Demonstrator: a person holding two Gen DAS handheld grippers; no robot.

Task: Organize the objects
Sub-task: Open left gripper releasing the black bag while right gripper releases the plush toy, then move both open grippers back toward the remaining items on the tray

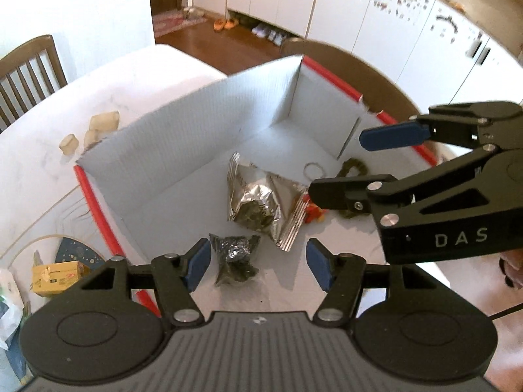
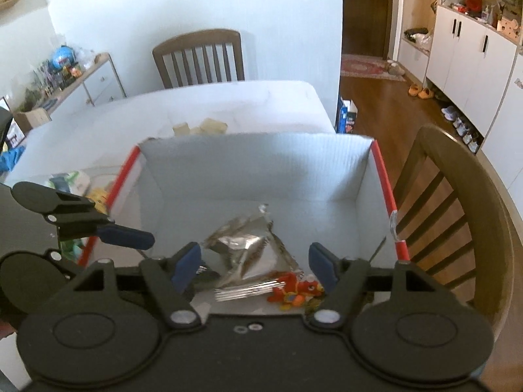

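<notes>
While hovering over the white box [image 1: 183, 124], both tongs gaping, nothing held: left tongs [image 1: 258, 264], right tongs [image 2: 255, 266]. Foil packet [image 1: 261, 202] lying mid-box, dark bag [image 1: 235, 258] at its 7 o'clock, red toy [image 2: 294, 290] at 4.

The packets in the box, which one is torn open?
The silver foil packet in the middle of the box; its shiny inside shows. The small dark packet nearer the left gripper looks sealed.

The right gripper [image 2: 253, 266], fingers apart and empty, hangs over a silver foil bag [image 2: 248, 258] and red toy [image 2: 294, 290] in the white box [image 2: 261, 166].
</notes>
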